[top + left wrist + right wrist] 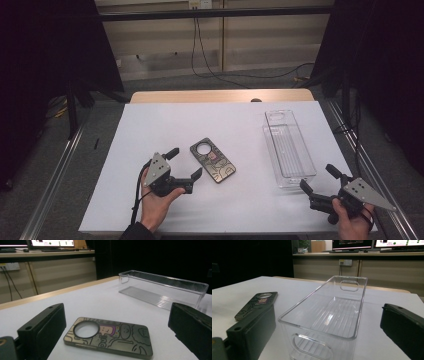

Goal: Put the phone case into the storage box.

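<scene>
A dark phone case [213, 160] with cartoon line art and a round camera hole lies flat mid-table, also close in the left gripper view [108, 339] and at the left of the right gripper view [257, 303]. My left gripper [184, 163] stands open just left of the case, nothing between its jaws. A clear plastic bin [288, 148] stands empty to the right, long side running away from me [324, 320] [165, 291]. My right gripper [320, 178] is open at the bin's near end, apart from it.
A white sheet [150, 130] covers the table, with a wooden edge [220, 95] at the back. Black curtains and metal rails flank both sides. Cables hang on the far wall. Monitors sit on a desk [362, 252] beyond.
</scene>
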A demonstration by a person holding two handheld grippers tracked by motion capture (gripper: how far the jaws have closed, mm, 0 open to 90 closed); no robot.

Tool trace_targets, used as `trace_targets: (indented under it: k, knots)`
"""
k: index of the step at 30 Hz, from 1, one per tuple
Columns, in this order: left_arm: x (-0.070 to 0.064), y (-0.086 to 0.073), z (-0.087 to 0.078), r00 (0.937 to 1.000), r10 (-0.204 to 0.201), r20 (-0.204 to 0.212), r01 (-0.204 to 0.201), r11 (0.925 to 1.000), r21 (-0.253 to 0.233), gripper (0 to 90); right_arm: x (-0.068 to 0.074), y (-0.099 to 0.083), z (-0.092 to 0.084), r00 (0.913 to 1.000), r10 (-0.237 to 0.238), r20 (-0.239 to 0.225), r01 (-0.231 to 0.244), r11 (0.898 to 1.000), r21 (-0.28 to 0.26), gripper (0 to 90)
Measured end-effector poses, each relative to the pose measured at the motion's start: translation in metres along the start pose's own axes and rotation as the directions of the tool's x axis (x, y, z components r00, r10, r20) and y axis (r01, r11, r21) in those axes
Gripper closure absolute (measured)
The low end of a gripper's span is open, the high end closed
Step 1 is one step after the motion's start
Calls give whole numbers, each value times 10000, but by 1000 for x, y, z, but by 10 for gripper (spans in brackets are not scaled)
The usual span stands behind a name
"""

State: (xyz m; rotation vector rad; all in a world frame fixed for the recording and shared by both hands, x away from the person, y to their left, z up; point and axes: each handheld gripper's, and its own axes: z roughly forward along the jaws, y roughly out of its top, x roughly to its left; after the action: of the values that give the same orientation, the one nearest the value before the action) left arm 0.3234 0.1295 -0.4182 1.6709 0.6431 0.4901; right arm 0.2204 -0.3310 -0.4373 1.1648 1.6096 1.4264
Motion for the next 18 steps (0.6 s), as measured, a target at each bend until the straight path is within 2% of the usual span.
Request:
trace_targets:
  k: [3, 9, 11, 15, 16, 18]
  knots:
    - [-2, 2, 6, 9999, 66, 85, -66, 10000, -21, 20, 0, 0, 0, 10000, 2, 26, -2, 10000, -10, 0]
    - [-1, 4, 13, 9997, 259, -49, -260, 9996, -123, 11, -1, 0, 0, 10000, 32, 27, -32, 10000, -10, 0]
    - [-1, 4, 17, 9999, 158, 13, -158, 9998, -83, 9, 0, 0, 0, 10000, 42, 26, -42, 10000, -9, 0]
    - [-2, 4, 26, 9994, 324, 143, -327, 9992, 215, 10, 0, 0, 0, 10000, 36, 35, -36, 10000, -10, 0]
    - [-1, 4, 28, 9990, 439, 11, -439, 9988, 234, 10, 0, 0, 0, 10000, 7, 13, -7, 10000, -14, 0]
    - [-2, 5, 33, 9995, 317, 35, -318, 9991, 278, 10, 1, 0, 0, 10000, 15, 6, -15, 10000, -8, 0]
